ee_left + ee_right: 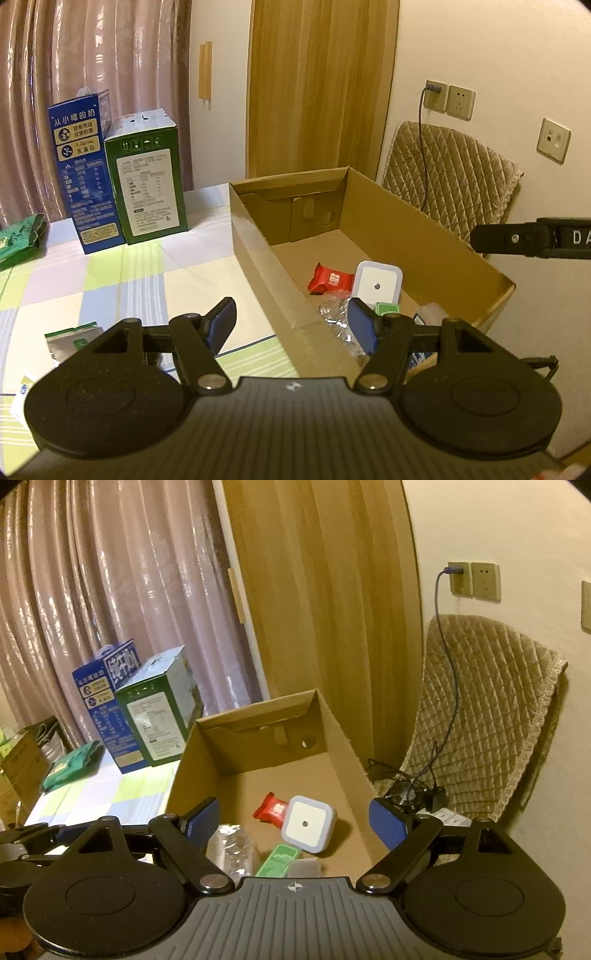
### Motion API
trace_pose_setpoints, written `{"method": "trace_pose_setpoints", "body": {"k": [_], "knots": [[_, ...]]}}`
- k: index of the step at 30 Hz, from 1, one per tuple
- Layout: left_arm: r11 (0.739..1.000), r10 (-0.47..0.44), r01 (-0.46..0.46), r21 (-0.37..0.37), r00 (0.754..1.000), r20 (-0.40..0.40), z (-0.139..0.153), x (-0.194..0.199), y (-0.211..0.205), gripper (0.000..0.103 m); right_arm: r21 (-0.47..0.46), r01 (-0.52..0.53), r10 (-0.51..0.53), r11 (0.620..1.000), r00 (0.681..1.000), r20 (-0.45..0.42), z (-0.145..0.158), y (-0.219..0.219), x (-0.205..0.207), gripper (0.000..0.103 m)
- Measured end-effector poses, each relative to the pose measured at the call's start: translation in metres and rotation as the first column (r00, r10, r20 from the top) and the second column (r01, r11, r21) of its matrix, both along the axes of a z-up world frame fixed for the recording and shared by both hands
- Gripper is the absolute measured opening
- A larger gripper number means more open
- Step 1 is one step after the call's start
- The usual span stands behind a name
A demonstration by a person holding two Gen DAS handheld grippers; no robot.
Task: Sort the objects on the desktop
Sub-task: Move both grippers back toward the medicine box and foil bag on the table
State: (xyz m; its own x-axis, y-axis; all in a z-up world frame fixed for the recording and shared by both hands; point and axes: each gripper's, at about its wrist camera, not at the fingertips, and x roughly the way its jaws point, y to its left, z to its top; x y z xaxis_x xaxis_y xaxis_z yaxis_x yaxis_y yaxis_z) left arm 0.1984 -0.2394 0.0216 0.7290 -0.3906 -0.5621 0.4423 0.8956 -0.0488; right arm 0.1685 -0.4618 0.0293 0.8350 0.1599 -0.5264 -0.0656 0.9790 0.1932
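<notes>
The cardboard box (354,760) already holds the white square nightlight (308,823), a red snack packet (269,806) and a green pack (277,860). A leftover green-white sachet (74,338) sits on the checked tablecloth (129,273), left of the left gripper (291,325), which looks nearer. Both it and the right gripper (295,823) are open, empty, touching nothing.

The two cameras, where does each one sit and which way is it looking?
Left wrist view: it sits on the left gripper, looking down past its open fingers at the cardboard box's near left corner and the checked tablecloth; the right gripper pokes in at the right edge.
Right wrist view: it sits on the right gripper, looking down into the box between its open fingers.
Both show the white square device, the red packet and the two cartons.
</notes>
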Motion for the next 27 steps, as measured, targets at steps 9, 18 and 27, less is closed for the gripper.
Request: {"method": "trace_pose_setpoints", "body": {"k": [9, 18, 27], "knots": [[1.0, 0.019, -0.02, 0.024, 0.999, 0.028, 0.01, -0.013, 0.032, 0.07, -0.016, -0.033, 0.033, 0.999, 0.999, 0.001, 0.006, 0.026, -0.01, 0.085], [0.995, 0.094, -0.095, 0.024, 0.995, 0.043, 0.015, -0.025, 0.089, 0.089, -0.016, -0.085, 0.086, 0.996, 0.996, 0.02, 0.018, 0.062, -0.019, 0.09], [0.976, 0.208, -0.209, 0.06, 0.978, 0.023, 0.001, -0.038, 0.169, 0.098, -0.005, -0.173, 0.173, 0.985, 0.984, 0.033, 0.022, 0.106, -0.025, 0.095]]}}
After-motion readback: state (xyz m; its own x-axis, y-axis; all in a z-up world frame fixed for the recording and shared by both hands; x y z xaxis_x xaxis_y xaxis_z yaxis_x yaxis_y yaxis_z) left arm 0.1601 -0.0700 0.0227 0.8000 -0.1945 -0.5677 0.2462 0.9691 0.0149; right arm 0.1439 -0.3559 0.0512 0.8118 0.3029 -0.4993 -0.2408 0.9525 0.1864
